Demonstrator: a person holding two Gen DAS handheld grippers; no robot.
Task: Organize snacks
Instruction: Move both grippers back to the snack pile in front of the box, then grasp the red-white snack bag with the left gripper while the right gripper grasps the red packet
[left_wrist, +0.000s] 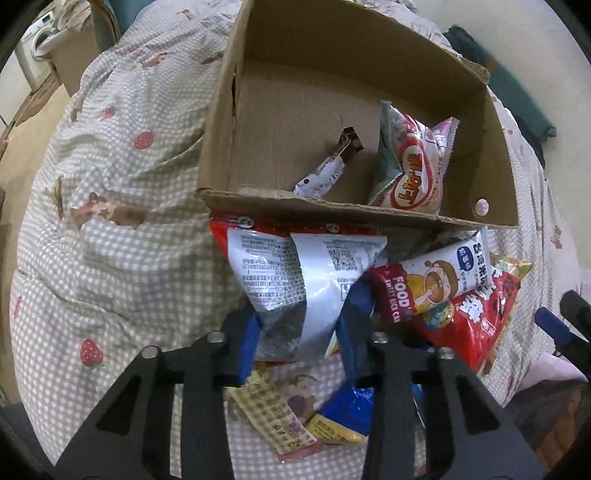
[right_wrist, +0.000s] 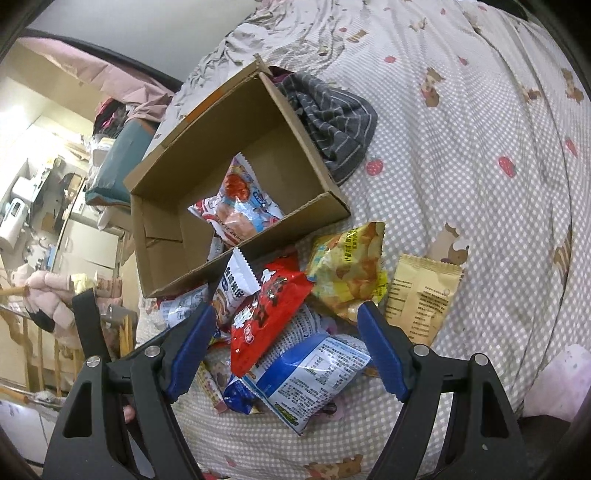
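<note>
Pinching a silver bag (left_wrist: 295, 280) by its lower end, the left gripper (left_wrist: 301, 328) has its blue pads (left_wrist: 248, 343) pressed into the crumpled foil from both sides. The bag shows its printed back, and its red top edge lies against the front wall of the box (left_wrist: 332, 212). Under the gripper lie a checked beige packet (left_wrist: 273, 417) and a blue one (left_wrist: 351, 406) on the quilt (left_wrist: 110, 258).

The right gripper (right_wrist: 286, 347) hovers over the snack pile with its jaws wide apart, touching nothing that I can make out. Between its fingers (right_wrist: 384, 350) (from its own camera) sit a red bag (right_wrist: 266, 314) and, below it, a white-and-blue bag (right_wrist: 306, 373) lying back side up. Just past the right finger lies a tan packet (right_wrist: 421, 299), and beyond the red bag a yellow chip bag (right_wrist: 347, 266). A white packet (right_wrist: 236, 284) leans at the box wall.

Farther on, the open cardboard box rests on the quilt, touching the pile. Inside it stand a pink-and-white snack bag (left_wrist: 410, 166) and a slim white bar with a brown end (left_wrist: 328, 166). A grey striped cloth (right_wrist: 332, 118) lies bunched beside the far side of the box.
</note>
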